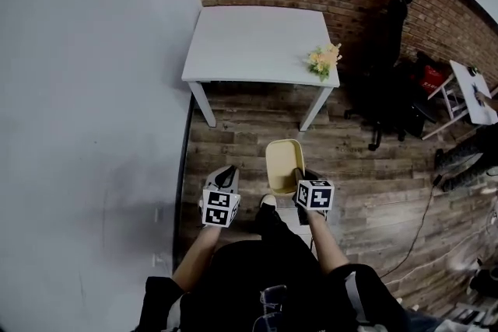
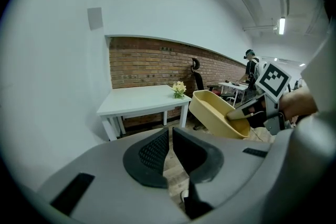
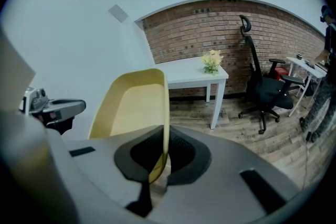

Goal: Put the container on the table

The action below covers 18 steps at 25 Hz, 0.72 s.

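Clamping the yellow container (image 3: 134, 107), the right gripper (image 3: 164, 155) angles downward (left gripper (image 2: 170, 152) closed, empty).

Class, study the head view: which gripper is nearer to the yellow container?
Right. The right gripper is clamped on the wall of the yellow container. The left gripper holds nothing and sits off to the container's left, not touching it.

The container's (image 3: 134, 107) lower end is hidden behind the right gripper's (image 3: 164, 145) body. The flowers (image 1: 324, 60) on the table (image 1: 249, 43) are too small to identify. The head view's bottom edge cuts off the person's body (image 1: 257, 276).
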Tool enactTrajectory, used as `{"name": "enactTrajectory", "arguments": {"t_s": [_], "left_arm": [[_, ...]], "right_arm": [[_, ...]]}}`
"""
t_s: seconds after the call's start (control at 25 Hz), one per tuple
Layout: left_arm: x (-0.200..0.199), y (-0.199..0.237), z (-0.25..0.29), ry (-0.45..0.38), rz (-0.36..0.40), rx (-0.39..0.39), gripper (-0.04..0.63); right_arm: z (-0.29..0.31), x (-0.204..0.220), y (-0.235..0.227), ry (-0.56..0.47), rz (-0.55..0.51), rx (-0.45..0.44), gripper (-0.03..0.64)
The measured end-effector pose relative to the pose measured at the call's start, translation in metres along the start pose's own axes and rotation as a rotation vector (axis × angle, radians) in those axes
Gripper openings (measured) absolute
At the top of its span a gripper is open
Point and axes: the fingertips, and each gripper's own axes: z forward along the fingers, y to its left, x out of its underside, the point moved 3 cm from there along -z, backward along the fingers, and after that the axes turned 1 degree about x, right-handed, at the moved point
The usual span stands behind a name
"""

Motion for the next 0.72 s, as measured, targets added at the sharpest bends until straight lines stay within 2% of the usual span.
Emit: {"name": "enactTrajectory", "arguments": {"t_s": [0.72], "left_arm": [[-0.074,0.031,0.109,0.007,-0.003,-0.031,0.034]], "right_arm": [[0.08,-0.1,-0.056,0.014,-0.01,-0.029,0.026]]}}
